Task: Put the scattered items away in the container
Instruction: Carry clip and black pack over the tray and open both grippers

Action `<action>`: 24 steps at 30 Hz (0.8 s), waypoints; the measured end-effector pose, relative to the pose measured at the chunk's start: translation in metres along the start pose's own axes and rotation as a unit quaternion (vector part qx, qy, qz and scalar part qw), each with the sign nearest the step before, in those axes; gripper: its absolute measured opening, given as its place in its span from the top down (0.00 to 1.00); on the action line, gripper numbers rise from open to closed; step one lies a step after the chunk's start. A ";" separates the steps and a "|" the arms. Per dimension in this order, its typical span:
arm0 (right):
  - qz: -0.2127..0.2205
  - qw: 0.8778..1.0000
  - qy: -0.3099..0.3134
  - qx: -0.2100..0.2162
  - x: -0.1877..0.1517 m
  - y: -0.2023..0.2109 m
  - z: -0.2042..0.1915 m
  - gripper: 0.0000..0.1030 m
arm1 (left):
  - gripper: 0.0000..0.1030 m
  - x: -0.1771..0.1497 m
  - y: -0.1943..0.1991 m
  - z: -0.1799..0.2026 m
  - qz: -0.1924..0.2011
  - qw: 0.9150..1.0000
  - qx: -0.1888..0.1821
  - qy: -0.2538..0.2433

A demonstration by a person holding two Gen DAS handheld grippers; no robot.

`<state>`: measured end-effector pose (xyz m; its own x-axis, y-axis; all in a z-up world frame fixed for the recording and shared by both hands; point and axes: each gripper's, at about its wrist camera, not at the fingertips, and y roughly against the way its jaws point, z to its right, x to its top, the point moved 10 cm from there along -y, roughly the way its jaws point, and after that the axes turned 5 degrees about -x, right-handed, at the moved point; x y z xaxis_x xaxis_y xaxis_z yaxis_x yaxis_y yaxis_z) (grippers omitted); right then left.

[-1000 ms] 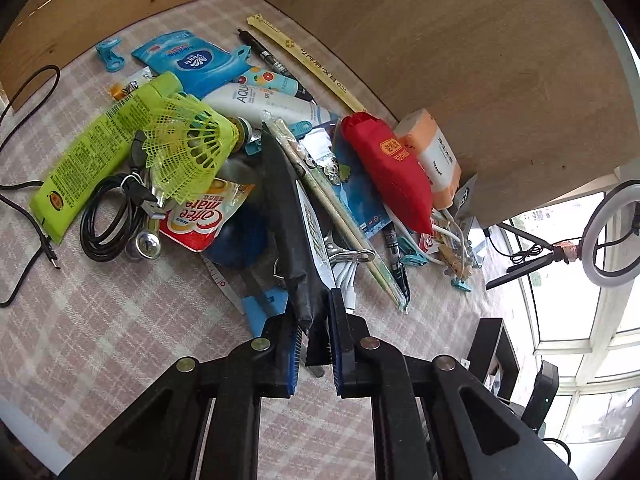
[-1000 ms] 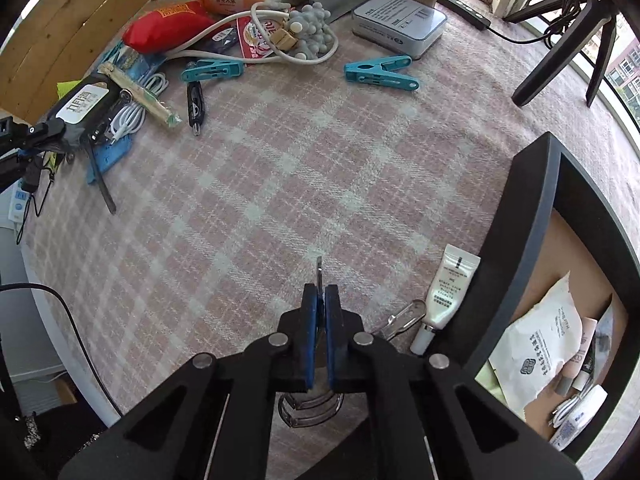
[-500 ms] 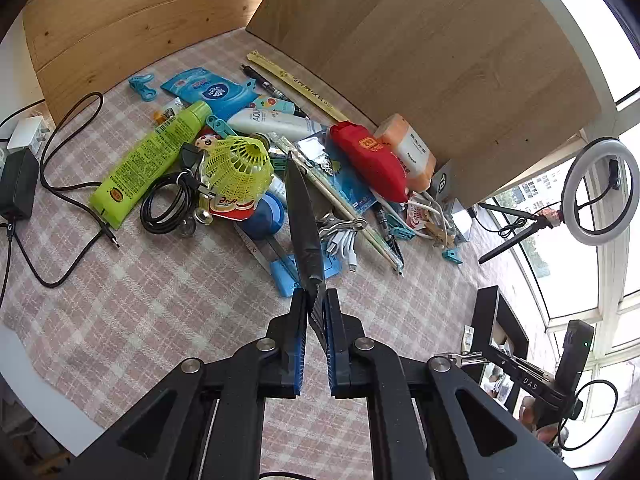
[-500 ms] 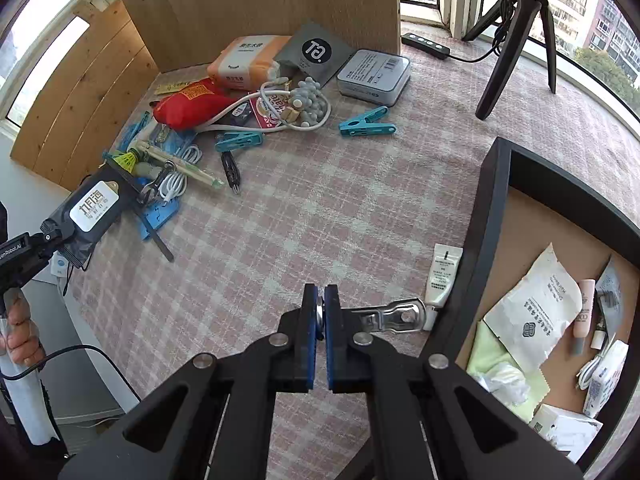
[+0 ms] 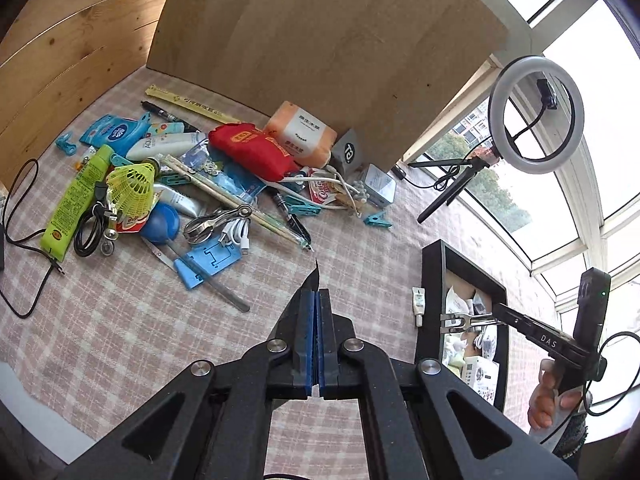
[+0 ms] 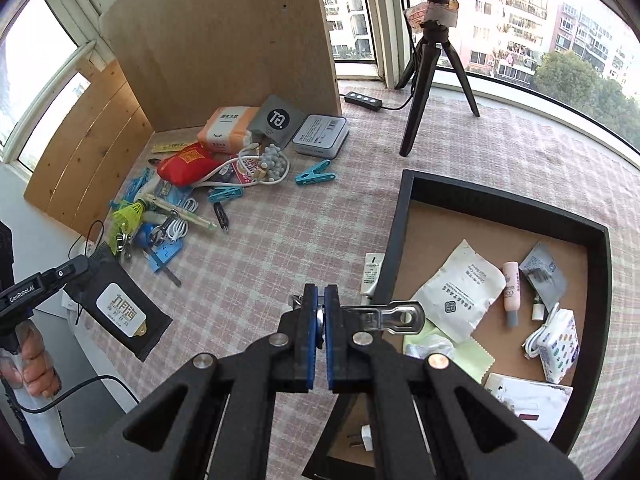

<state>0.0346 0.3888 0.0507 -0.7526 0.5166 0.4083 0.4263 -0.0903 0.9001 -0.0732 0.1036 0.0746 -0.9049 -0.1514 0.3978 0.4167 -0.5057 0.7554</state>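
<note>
Above the pink plaid tablecloth (image 6: pixel 280 248), the left gripper (image 6: pixel 86 266) clamps a flat black wipes packet (image 6: pixel 116 306); the right gripper (image 6: pixel 320 322) pinches a shiny metal clip (image 6: pixel 394 316) beside the black-walled tray (image 6: pixel 394 236).

Left tool (image 5: pixel 318 304) clamped on black pouch (image 5: pixel 312 280), black tray (image 5: pixel 430 280) right, clutter beyond

wood panels (image 5: pixel 320 40) | plaid tablecloth (image 6: pixel 300 240) | daylit windows (image 6: pixel 520 20) | ring light (image 5: pixel 536 110)

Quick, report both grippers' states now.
Left gripper: shut on the black wipes pack.
Right gripper: shut on the metal clip, above the container's edge.
</note>
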 end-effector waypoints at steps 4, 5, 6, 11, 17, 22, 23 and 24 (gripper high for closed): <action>0.012 1.000 -0.021 -0.017 -0.006 0.019 0.030 0.97 | 1.00 -0.010 -0.015 0.021 -0.022 1.000 -0.016 -0.008; 0.015 0.999 -0.028 -0.021 -0.007 0.024 0.038 0.97 | 1.00 -0.011 -0.017 0.029 -0.025 0.999 -0.021 -0.016; 0.019 0.999 -0.034 -0.026 -0.008 0.029 0.047 0.97 | 1.00 -0.011 -0.020 0.036 -0.027 0.999 -0.023 -0.024; 0.035 0.996 -0.065 -0.058 -0.008 0.055 0.092 0.97 | 1.00 -0.013 -0.032 0.095 -0.038 0.996 -0.056 -0.061; 0.047 0.991 -0.089 -0.090 -0.012 0.082 0.139 0.97 | 1.00 -0.021 -0.045 0.182 -0.054 0.985 -0.099 -0.127; 0.041 0.987 -0.112 -0.111 -0.024 0.090 0.175 0.97 | 1.00 -0.034 -0.063 0.252 -0.076 0.973 -0.129 -0.177; 0.039 0.986 -0.116 -0.114 -0.026 0.090 0.182 0.97 | 1.00 -0.036 -0.066 0.264 -0.078 0.970 -0.134 -0.185; 0.038 0.985 -0.122 -0.116 -0.028 0.090 0.188 0.97 | 1.00 -0.038 -0.068 0.278 -0.080 0.968 -0.138 -0.195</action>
<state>0.1887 0.5261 0.0917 -0.5684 0.6874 0.4521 0.3286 -0.3141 0.8907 -0.0428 0.3801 0.1525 -0.8317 0.2525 0.4945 0.1865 -0.7119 0.6771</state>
